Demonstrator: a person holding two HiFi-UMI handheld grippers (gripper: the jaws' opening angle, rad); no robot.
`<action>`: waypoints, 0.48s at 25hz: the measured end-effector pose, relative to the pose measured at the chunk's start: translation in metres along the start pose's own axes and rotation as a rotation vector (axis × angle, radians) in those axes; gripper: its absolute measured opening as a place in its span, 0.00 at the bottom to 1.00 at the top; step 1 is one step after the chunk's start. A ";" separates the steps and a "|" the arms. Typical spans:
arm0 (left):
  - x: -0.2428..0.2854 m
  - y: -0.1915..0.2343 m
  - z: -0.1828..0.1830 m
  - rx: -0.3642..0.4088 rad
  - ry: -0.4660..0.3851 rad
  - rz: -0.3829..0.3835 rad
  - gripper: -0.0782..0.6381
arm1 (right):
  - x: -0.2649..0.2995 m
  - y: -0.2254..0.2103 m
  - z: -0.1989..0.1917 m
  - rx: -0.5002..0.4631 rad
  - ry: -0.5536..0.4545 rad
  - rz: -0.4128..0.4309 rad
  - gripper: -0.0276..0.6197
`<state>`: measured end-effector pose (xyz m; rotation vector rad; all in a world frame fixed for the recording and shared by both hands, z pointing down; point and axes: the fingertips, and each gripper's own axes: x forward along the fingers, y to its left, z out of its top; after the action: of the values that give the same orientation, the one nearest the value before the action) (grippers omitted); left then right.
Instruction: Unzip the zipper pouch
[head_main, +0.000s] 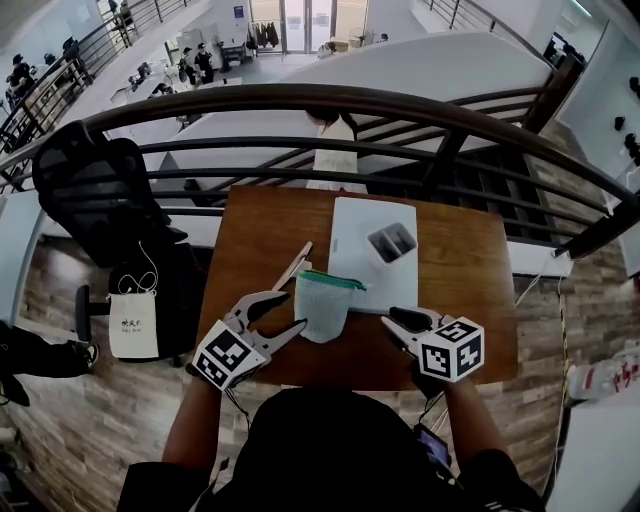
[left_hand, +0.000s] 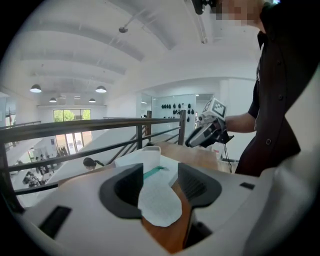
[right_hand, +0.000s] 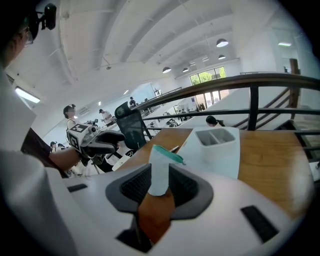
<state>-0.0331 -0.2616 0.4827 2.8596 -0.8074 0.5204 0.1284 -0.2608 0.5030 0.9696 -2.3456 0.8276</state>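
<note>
A white mesh zipper pouch (head_main: 323, 305) with a green zipper along its far edge lies on the wooden table (head_main: 465, 300), near the front edge. My left gripper (head_main: 293, 312) is at the pouch's left edge with its jaws spread wide. In the left gripper view the pouch (left_hand: 159, 200) lies flat between the fingers (left_hand: 129, 187), unpinched. My right gripper (head_main: 386, 322) sits a little to the right of the pouch, apart from it. In the right gripper view the pouch (right_hand: 159, 175) shows through the gap of its parted jaws.
Behind the pouch lies a white board (head_main: 355, 230) with a white two-compartment holder (head_main: 391, 241) on it. A pale wooden stick (head_main: 294, 266) lies left of the board. A dark railing (head_main: 330, 100) runs beyond the table. A black office chair (head_main: 100, 195) stands at the left.
</note>
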 end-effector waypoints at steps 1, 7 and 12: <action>-0.002 0.002 0.000 0.003 -0.001 0.009 0.42 | 0.000 -0.001 0.001 -0.006 -0.006 -0.007 0.20; -0.015 0.015 0.008 -0.014 -0.058 0.070 0.42 | -0.008 -0.007 0.018 -0.020 -0.098 -0.036 0.17; -0.024 0.041 0.017 -0.038 -0.112 0.173 0.41 | -0.012 -0.006 0.044 -0.041 -0.209 -0.039 0.17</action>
<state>-0.0685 -0.2884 0.4598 2.8206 -1.0787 0.3608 0.1326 -0.2884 0.4670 1.1295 -2.4985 0.6896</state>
